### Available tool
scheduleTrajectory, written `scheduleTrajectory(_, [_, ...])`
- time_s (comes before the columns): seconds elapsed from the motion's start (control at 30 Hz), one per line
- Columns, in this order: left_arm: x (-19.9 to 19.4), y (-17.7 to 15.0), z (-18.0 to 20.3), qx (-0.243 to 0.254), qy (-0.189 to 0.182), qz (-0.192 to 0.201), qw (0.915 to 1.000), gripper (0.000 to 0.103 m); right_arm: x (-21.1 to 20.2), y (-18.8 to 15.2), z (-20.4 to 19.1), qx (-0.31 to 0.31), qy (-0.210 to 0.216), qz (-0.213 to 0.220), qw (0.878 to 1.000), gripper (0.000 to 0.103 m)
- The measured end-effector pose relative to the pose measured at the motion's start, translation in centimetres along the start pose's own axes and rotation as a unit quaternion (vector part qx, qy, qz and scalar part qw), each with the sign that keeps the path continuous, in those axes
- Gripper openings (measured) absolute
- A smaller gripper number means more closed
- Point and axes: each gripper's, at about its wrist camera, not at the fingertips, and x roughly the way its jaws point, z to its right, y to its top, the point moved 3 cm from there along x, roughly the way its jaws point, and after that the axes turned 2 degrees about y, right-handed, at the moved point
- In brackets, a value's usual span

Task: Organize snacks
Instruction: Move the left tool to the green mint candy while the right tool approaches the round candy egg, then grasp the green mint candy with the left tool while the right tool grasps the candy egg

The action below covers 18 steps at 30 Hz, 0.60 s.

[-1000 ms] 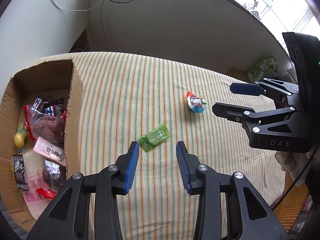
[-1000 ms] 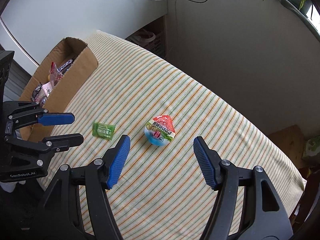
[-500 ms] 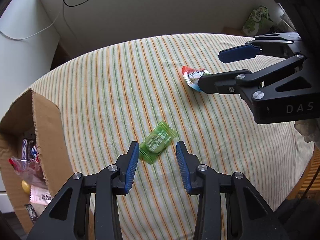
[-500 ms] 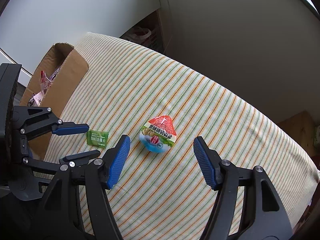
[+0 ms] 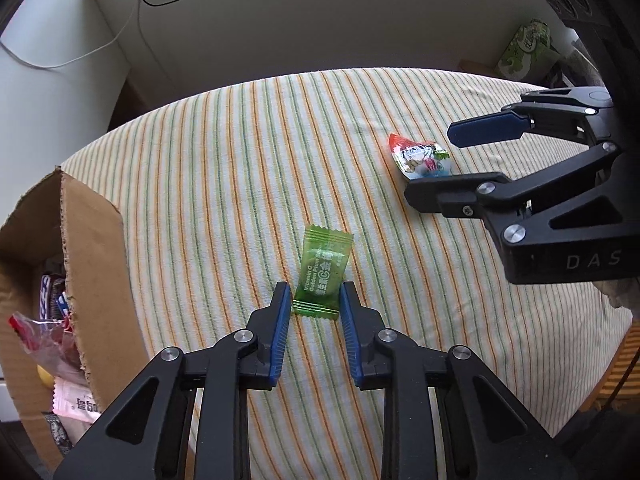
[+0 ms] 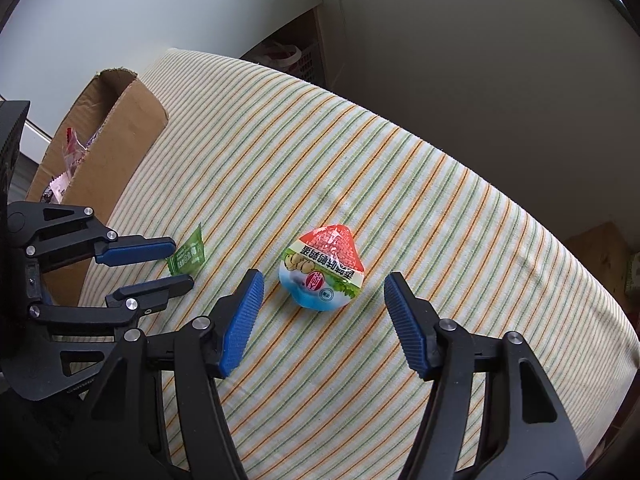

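Observation:
A green candy wrapper (image 5: pixel 324 264) lies on the striped tablecloth (image 5: pixel 224 168), its near end between the blue pads of my left gripper (image 5: pixel 314 296). Those jaws are closing and the pads touch the wrapper's sides. From the right wrist view the green candy (image 6: pixel 190 254) stands tipped on edge inside the left gripper (image 6: pixel 180 264). A red, white and blue jelly snack (image 6: pixel 322 270) sits between the fingers of my right gripper (image 6: pixel 324 280). Its jaws are closing too, with gaps on both sides of the snack. In the left wrist view the right gripper (image 5: pixel 430 166) straddles that jelly snack (image 5: pixel 418 156).
An open cardboard box (image 5: pixel 96 248) holding several wrapped snacks stands at the left edge of the table, close to the left gripper; it also shows as the box (image 6: pixel 120 152) in the right wrist view. A green packet (image 5: pixel 524 52) lies beyond the far right edge. Walls and cables are behind.
The left gripper came down over the green candy and its jaws narrowed onto it, turning it in line with the fingers. The right gripper sank around the jelly snack and narrowed a little.

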Motion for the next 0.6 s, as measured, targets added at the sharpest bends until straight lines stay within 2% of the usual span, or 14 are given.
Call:
scheduleTrajectory(0.07, [-0.1,0.0,-0.1,-0.008,-0.008,0.0,0.9999,0.023,0.3,0.1,-0.2,-0.001,0.002,-0.003,1.0,0.057])
scheduleTrajectory(0.1, [-0.1,0.0,-0.1,-0.01,-0.01,0.001,0.9999,0.023,0.5,0.1,-0.4,-0.002,0.002,-0.005,1.0,0.047])
scheduleTrajectory(0.13, [-0.1,0.0,-0.2,-0.011,-0.012,0.001,0.9999,0.023,0.8,0.2,-0.4,-0.003,-0.003,-0.007,1.0,0.044])
scheduleTrajectory(0.33, [-0.2,-0.2,-0.4,-0.016,-0.02,0.002,0.9997,0.021,1.2,0.6,-1.0,-0.005,-0.007,0.001,1.0,0.044])
scheduleTrajectory(0.47, [-0.1,0.2,-1.2,-0.036,-0.034,0.005,0.9988,0.013,0.6,-0.2,-0.4,-0.003,-0.007,0.008,1.0,0.044])
scheduleTrajectory(0.6, [-0.1,0.4,-1.3,-0.038,-0.031,0.008,0.9988,0.013,0.4,-0.6,0.0,0.004,-0.006,0.009,1.0,0.044])
